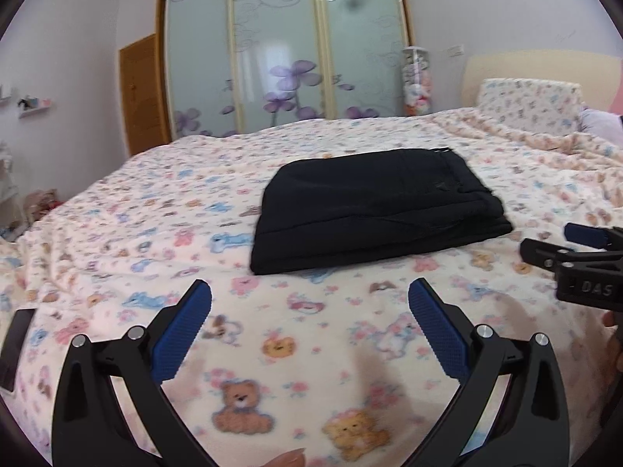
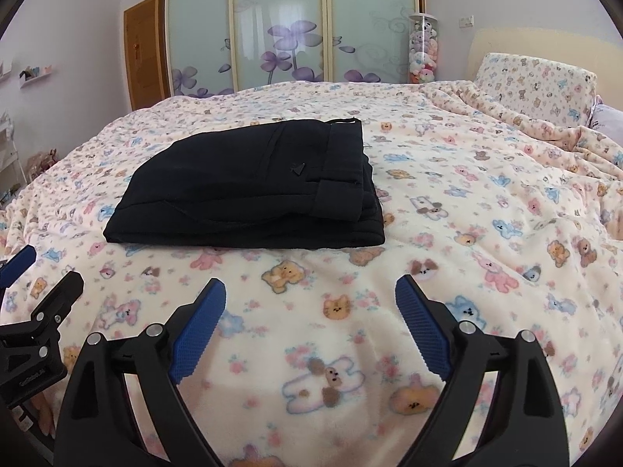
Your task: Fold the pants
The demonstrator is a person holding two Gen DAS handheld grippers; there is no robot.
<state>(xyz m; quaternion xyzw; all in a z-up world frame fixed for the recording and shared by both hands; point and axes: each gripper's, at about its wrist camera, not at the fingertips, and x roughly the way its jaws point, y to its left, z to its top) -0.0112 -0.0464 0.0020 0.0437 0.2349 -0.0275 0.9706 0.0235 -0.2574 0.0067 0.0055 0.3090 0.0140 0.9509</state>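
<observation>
Black pants (image 1: 373,206) lie folded into a compact stack on the bear-print blanket (image 1: 155,210), waistband on top toward the right. In the right wrist view the pants (image 2: 249,190) sit ahead and left of centre. My left gripper (image 1: 309,292) hovers over the blanket just short of the stack, jaws wide and holding nothing. My right gripper (image 2: 310,290) is likewise open and empty, a little back from the pants. Each gripper shows at the edge of the other's view: the right gripper (image 1: 545,239) at the right, the left gripper (image 2: 46,268) at the left.
The blanket (image 2: 467,214) bunches into folds at the far right near a bear-print pillow (image 2: 537,85) and headboard. A dark phone (image 1: 15,346) lies at the bed's left edge. Sliding wardrobe doors (image 1: 280,58) and a clear tube of soft toys (image 2: 423,50) stand behind the bed.
</observation>
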